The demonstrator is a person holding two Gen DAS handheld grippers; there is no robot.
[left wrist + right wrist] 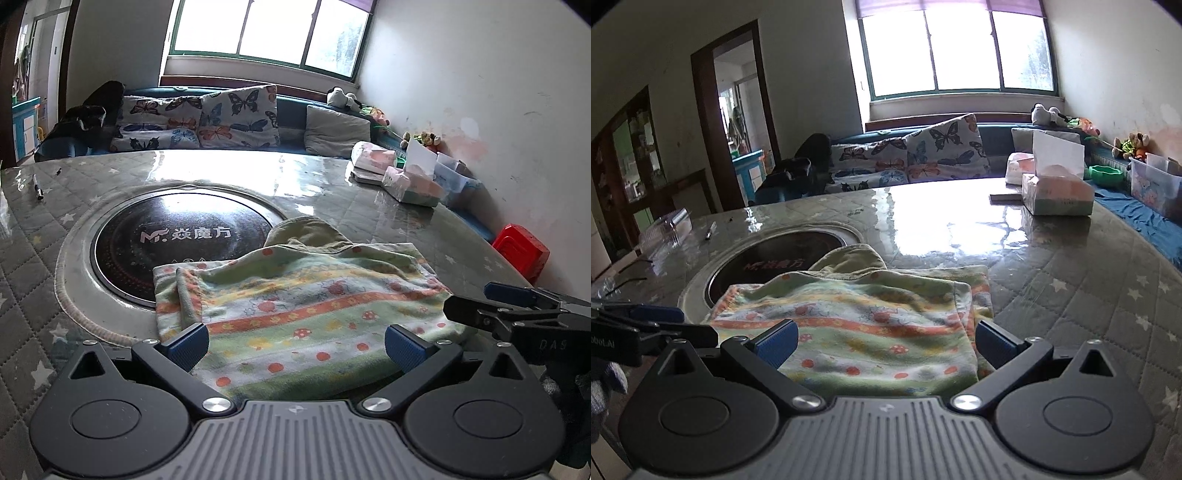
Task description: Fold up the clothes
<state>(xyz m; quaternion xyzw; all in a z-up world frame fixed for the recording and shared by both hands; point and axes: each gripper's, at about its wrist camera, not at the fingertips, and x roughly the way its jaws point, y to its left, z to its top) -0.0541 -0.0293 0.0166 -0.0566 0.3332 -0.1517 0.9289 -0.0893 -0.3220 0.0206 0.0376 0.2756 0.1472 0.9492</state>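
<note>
The left gripper (295,345) hovers low over the near edge of the counter (44,266), jaws spread wide and holding nothing. Between its blue pads (190,345) lies the garment (295,306), a small folded piece printed with stripes, mushrooms and dots, its near hem just beyond the fingertips. A plain olive-green part (306,232) pokes out at the far side, overlapping the rim of the round black hotplate (177,240) set into the counter. To the right, the right gripper (884,343) sits at the same cloth (857,328), also spread apart and empty, with the cloth's folded right edge just inside its right pad (993,347).

The counter wears a quilted grey cover with white stars under a glossy clear sheet. A pen (38,186) rests far left; tissue packs (412,184) stand far right. Beyond, a blue sofa carries butterfly cushions (236,116), with a bright window (269,29) above. A red stool (521,251) stands by the right wall.
</note>
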